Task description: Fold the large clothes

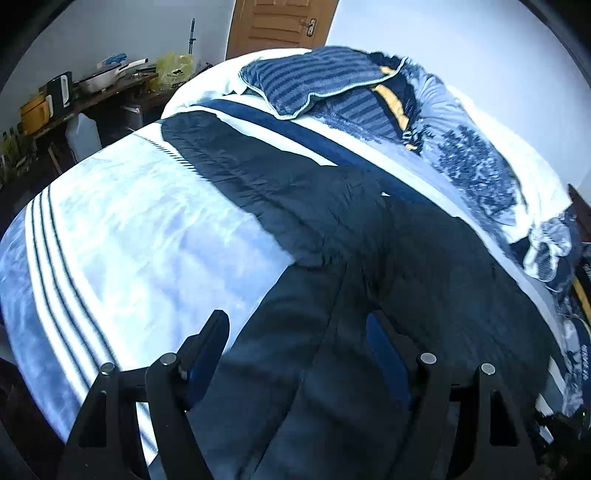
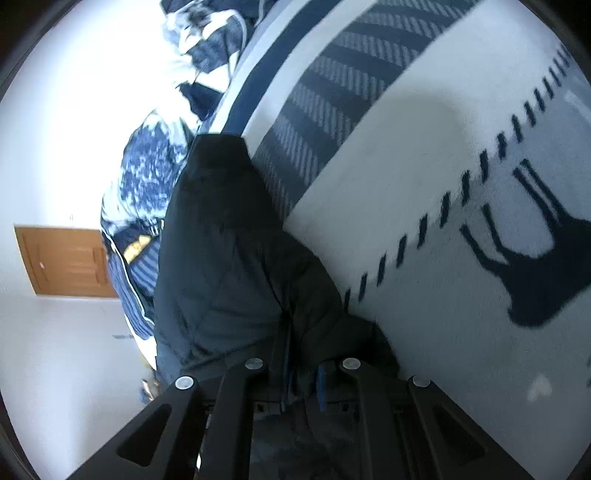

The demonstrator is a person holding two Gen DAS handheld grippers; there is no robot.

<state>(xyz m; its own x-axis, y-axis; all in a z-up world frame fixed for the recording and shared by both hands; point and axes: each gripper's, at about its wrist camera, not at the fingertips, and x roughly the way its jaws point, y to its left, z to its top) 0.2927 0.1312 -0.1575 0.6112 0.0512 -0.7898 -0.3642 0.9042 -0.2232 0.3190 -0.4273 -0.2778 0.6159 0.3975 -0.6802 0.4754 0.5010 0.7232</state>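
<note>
Home bedroom — bed (image 1: 129,229), door (image 1: 280,26)

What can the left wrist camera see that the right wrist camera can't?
Only the left wrist view shows the cluttered side table with a white pan and a yellow bag, and the left gripper open above the dark garment.

Only the right wrist view shows the dark animal shape printed on the blanket, and the right gripper shut on the dark garment.

Both show the dark garment, the blue and white blanket, the striped pillow and the wooden door.
</note>
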